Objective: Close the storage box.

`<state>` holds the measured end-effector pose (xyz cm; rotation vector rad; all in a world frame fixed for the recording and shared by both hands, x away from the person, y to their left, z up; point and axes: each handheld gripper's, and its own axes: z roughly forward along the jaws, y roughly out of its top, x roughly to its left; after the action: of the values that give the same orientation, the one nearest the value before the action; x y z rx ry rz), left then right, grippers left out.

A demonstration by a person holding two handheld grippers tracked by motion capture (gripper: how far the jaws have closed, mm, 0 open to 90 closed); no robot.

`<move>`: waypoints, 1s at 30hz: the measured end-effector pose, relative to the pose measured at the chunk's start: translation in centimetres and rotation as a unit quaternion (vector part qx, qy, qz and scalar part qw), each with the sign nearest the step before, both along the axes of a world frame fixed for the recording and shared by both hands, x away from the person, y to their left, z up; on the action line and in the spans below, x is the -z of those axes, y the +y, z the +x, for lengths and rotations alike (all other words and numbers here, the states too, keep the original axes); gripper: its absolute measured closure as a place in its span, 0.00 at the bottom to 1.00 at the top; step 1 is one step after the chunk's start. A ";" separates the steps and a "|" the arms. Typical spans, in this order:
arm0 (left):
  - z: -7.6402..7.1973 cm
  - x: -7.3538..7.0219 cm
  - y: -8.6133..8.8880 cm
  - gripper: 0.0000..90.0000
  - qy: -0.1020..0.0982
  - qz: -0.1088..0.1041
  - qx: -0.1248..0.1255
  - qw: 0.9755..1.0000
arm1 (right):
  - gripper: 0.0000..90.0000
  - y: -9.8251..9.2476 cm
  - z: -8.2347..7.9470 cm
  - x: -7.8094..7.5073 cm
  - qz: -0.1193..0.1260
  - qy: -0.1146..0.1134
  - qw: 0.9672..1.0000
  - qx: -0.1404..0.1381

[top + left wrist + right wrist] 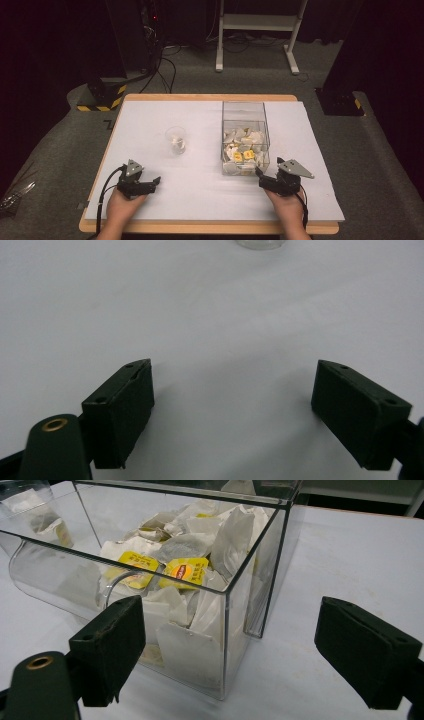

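Just beside box [200,645], right claw [230,645].

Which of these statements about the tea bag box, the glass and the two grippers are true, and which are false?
1. The clear box holds tea bags with yellow tags. True.
2. The left gripper holds the glass. False: its fingers stand open over the bare white table cover, apart from the glass.
3. The right gripper is close to the near corner of the box. True.
4. The right gripper has a tea bag between its fingers. False: they are open with nothing between them.
5. The glass stands right of the box in the high view. False: it stands left of it.
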<state>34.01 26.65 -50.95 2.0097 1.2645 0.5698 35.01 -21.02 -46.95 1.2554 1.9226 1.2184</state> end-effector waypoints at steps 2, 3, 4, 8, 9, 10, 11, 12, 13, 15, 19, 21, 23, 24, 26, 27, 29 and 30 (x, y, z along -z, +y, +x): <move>0.0 0.0 0.0 0.20 -0.001 0.000 -0.001 1.000 | 0.14 0.0 0.3 0.0 -0.002 -0.002 1.000 -0.001; 0.0 0.0 0.1 0.20 -0.001 0.002 -0.002 1.000 | 0.14 0.0 0.4 0.0 -0.001 -0.001 1.000 -0.001; 0.0 0.0 0.1 0.21 -0.001 -0.003 -0.005 1.000 | 0.14 0.0 0.6 0.0 -0.001 -0.001 1.000 0.000; 0.0 0.0 0.1 0.21 -0.001 -0.002 -0.007 1.000 | 0.14 0.1 0.9 0.1 -0.001 -0.002 1.000 0.005; 0.0 0.0 0.1 0.21 -0.001 -0.003 -0.008 1.000 | 0.14 0.2 1.1 0.1 0.000 -0.002 1.000 0.007; 0.0 0.0 0.0 0.22 0.000 -0.005 -0.009 1.000 | 0.14 0.2 1.4 0.2 0.000 -0.002 1.000 0.008; 0.0 0.0 0.1 0.22 -0.001 -0.003 -0.009 1.000 | 0.14 0.2 1.6 0.2 0.001 -0.002 1.000 0.009; 0.0 0.0 0.1 0.22 -0.001 -0.003 -0.009 1.000 | 0.14 0.2 1.8 0.2 0.001 -0.002 1.000 0.011; 0.0 0.0 0.1 0.22 0.000 -0.002 -0.009 1.000 | 0.14 0.2 2.0 0.3 0.001 -0.004 1.000 0.013; 0.0 0.0 0.1 0.22 0.000 -0.003 -0.009 1.000 | 0.14 0.2 2.2 0.3 0.003 -0.003 1.000 0.015; -0.1 0.0 0.1 0.23 -0.001 -0.004 -0.011 1.000 | 0.15 0.4 3.3 0.4 0.004 -0.004 1.000 0.025; 0.0 0.0 0.1 0.23 -0.001 -0.002 -0.011 1.000 | 0.15 0.5 3.6 0.4 0.005 -0.003 1.000 0.026; 0.0 0.0 0.1 0.23 -0.002 -0.002 -0.012 1.000 | 0.15 0.5 4.0 0.4 0.004 -0.003 1.000 0.031; 0.0 0.0 0.1 0.23 -0.002 -0.003 -0.012 1.000 | 0.15 0.6 4.5 0.4 0.003 -0.005 0.999 0.033; 0.0 0.0 0.1 0.23 -0.002 -0.003 -0.012 1.000 | 0.15 0.6 4.7 0.5 0.005 -0.005 0.999 0.033; 0.0 0.0 0.1 0.23 -0.002 -0.003 -0.012 1.000 | 0.15 0.7 4.9 0.5 0.006 -0.005 0.999 0.035; 0.0 0.0 0.1 0.23 -0.003 -0.002 -0.012 1.000 | 0.15 0.7 5.3 0.5 0.009 -0.004 0.999 0.040; 0.0 0.0 0.1 0.23 -0.003 -0.002 -0.012 1.000 | 0.15 0.7 5.5 0.5 0.009 -0.005 0.999 0.040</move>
<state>33.99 26.78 -50.95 1.9908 1.2869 0.5826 40.51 -20.31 -47.46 1.3203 1.8386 1.2016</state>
